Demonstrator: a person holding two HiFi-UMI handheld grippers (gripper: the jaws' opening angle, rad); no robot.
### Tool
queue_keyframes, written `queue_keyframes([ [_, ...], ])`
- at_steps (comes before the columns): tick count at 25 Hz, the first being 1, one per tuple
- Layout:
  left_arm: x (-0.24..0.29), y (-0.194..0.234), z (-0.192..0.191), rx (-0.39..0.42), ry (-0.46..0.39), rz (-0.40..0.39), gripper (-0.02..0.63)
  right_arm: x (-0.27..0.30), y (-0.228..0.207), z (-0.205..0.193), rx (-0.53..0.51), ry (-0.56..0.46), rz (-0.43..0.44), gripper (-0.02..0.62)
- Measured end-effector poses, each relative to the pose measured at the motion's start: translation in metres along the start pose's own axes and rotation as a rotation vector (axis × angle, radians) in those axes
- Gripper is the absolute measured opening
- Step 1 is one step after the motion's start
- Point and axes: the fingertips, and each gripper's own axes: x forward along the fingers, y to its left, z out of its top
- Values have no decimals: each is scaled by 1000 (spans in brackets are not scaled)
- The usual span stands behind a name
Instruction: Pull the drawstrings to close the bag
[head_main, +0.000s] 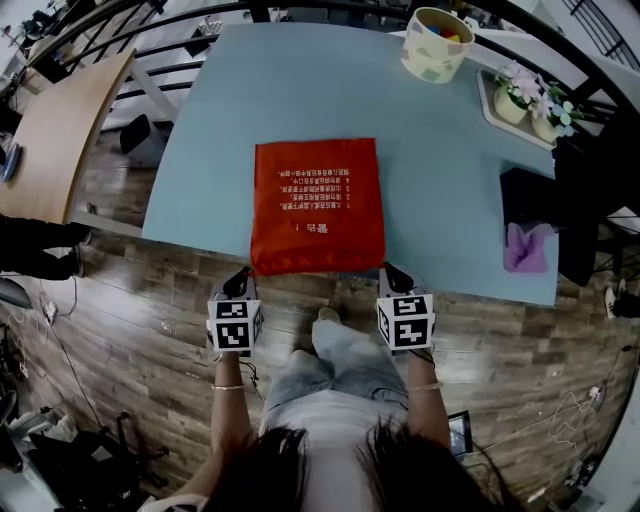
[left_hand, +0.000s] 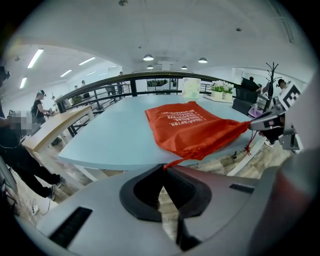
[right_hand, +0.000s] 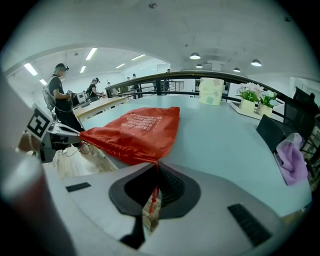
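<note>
A red drawstring bag (head_main: 318, 203) with white print lies flat on the light blue table (head_main: 440, 170), its mouth gathered at the near edge. My left gripper (head_main: 240, 283) is at the bag's near left corner, shut on the left drawstring (left_hand: 172, 163). At the near right corner my right gripper (head_main: 393, 277) is shut on the right drawstring (right_hand: 154, 187), whose knotted end hangs between the jaws. In the left gripper view the bag (left_hand: 192, 127) stretches toward the right gripper (left_hand: 267, 124). The right gripper view shows the bag (right_hand: 135, 132) pulled to a point at the left gripper (right_hand: 60, 131).
A patterned cup (head_main: 436, 43) with coloured items stands at the table's far side, and a tray of flower pots (head_main: 522, 102) sits at the far right. A purple cloth (head_main: 527, 247) lies on a dark stand to the right. A wooden table (head_main: 60, 130) is at left.
</note>
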Motion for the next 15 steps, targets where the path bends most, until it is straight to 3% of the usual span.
queue_keyframes([
  [15, -16, 11, 6, -20, -15, 38, 16, -16, -10, 3, 69, -41, -26, 23],
])
